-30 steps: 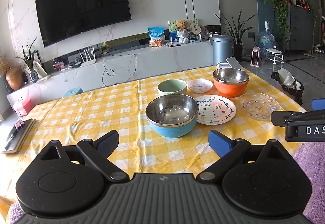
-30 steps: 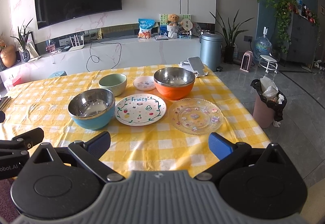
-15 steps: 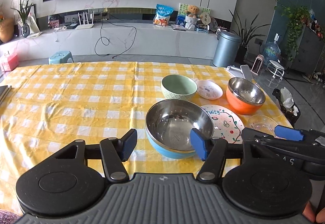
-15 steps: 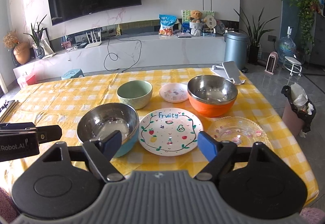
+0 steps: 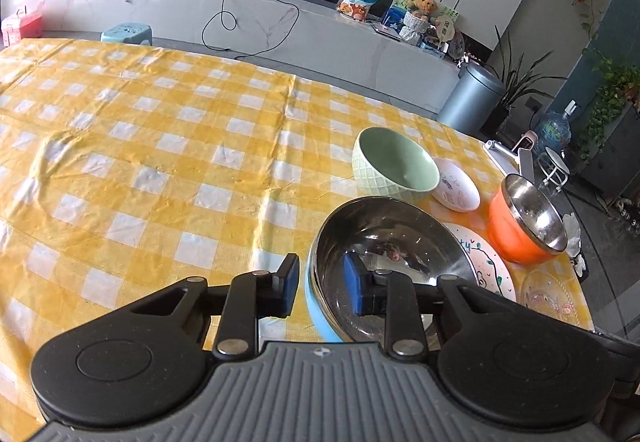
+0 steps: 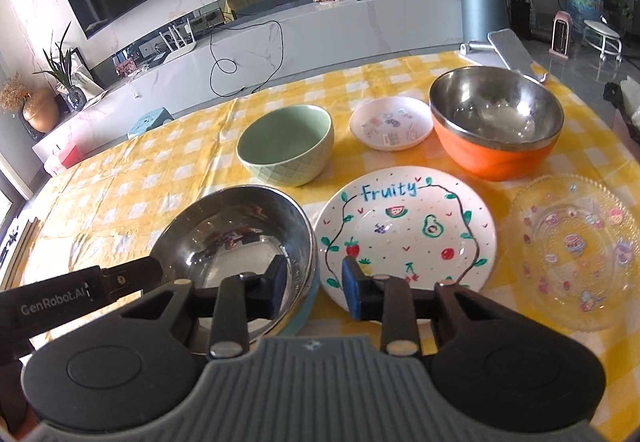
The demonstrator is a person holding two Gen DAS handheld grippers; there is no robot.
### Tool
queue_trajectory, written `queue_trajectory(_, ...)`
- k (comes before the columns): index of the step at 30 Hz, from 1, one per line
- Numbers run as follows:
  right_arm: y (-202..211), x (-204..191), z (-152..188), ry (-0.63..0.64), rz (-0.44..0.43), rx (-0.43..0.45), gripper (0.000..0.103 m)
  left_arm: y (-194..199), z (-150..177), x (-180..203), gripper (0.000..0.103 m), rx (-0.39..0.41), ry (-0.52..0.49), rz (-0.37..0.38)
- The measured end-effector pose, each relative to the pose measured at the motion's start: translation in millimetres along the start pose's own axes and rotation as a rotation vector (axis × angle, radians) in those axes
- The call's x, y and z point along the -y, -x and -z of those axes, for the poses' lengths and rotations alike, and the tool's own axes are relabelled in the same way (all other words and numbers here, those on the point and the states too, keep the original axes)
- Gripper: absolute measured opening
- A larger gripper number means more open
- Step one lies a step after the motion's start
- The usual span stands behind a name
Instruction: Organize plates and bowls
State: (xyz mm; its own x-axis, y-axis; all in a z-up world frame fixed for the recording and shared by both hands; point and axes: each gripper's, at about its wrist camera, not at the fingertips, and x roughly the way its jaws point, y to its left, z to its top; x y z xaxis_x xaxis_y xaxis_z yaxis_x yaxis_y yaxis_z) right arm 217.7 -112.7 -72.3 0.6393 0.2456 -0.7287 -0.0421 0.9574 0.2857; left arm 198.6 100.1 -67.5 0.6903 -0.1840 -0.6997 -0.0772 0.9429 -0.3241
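Both wrist cameras look steeply down and forward over their own fingers, close above the near edge of the counter (image 5: 140, 145). The left view faces rightward across it, the right view straight on. Both take in the blue steel bowl (image 5: 394, 260) (image 6: 236, 242), the other dishes and the TV wall.

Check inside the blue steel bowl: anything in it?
The blue steel bowl holds no food; one finger of each closing gripper, left gripper and right gripper, dips inside its rim. The near floor is hidden.

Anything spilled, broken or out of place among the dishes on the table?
Nothing stands out. The blue bowl, green bowl, orange bowl and the plates sit upright, empty and intact on the tablecloth.
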Motion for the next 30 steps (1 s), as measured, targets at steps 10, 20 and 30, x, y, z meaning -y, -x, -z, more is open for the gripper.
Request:
queue_trajectory(10,-11,0,0,0.006,0.009,0.001,0.011,-12,0,2,0.01,-0.017,0.021,-0.007)
queue_trajectory(20,22,-2,6,-0.002,-0.013,0.011,0.008,30,8,6,0.009,-0.001,0.027,-0.022)
queue_trajectory(30,66,-1,48,-0.059,-0.081,-0.059,0.008,81,41,-1,0.009,0.001,0.053,-0.033)
